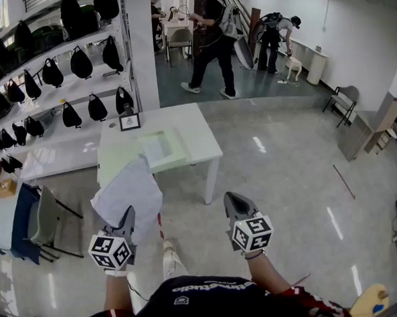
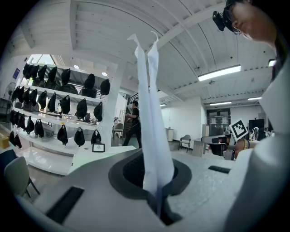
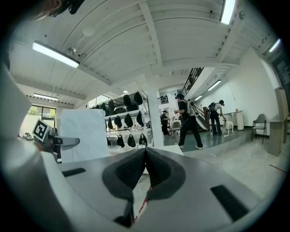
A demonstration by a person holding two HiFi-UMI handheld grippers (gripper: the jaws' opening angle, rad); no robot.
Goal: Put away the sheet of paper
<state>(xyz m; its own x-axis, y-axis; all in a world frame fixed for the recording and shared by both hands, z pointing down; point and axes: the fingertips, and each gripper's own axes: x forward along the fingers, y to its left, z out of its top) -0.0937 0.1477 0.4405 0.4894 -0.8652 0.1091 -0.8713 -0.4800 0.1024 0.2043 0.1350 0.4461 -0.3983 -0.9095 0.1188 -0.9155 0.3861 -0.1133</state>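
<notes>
L gripper (image 1: 129,213) pinches thin white paper sheet (image 1: 129,192), held up off the floor. R gripper (image 1: 234,200) is pressed together, empty. Sheet not stowed yet; white counter (image 1: 199,140) is ahead.

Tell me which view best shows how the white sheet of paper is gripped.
The left gripper view: the white sheet of paper stands edge-on, pinched between the left gripper's shut jaws. The head view shows its broad face but not the pinch; the right gripper view, a flat white rectangle at left.

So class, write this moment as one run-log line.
left gripper: shut on sheet of paper | right gripper: shut, empty | table: ahead, paper not yet there
</notes>
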